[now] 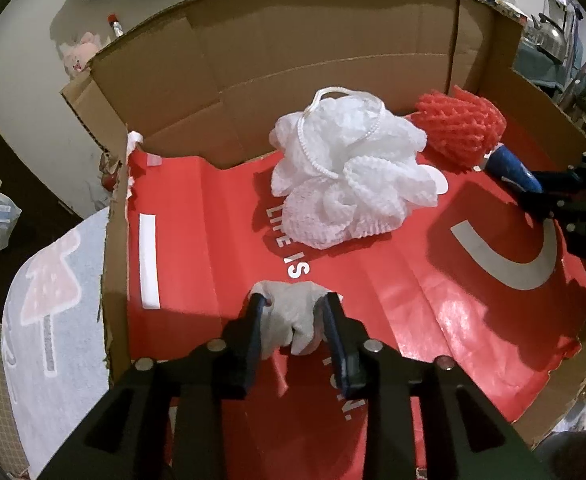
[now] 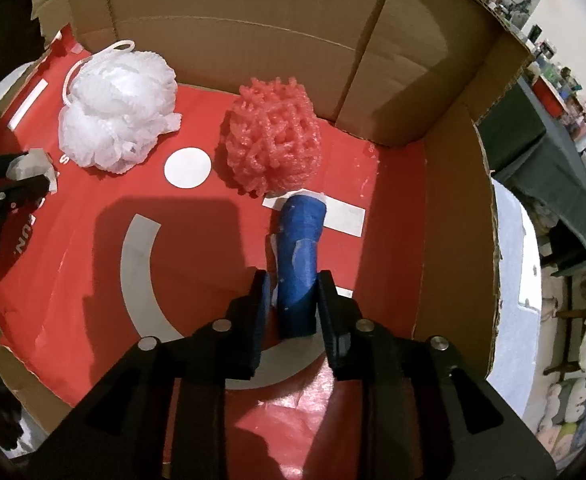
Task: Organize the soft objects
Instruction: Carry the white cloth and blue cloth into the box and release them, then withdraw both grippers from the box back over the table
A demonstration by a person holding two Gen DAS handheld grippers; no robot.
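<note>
The box (image 1: 277, 60) is matt brown cardboard; its red liner (image 1: 393, 300) is glossy and creased. The white pouf (image 1: 349, 172) is plastic mesh, the red sponge (image 2: 273, 140) rough netting.

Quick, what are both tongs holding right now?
Left tongs: shut on the grey cloth.
Right tongs: shut on the blue handle of the red mesh scrubber.

A lived-in home room — cluttered and informal. An open cardboard box (image 1: 285, 60) lined with a red printed sheet (image 1: 373, 288) is the landmark. Left of it lies a pale rug with a pink tree design (image 1: 49, 300); beyond its far wall sit a pink plush toy (image 1: 81, 54) and bright toys — to its right, a dark-draped table crowded with small items (image 2: 549, 128).
</note>
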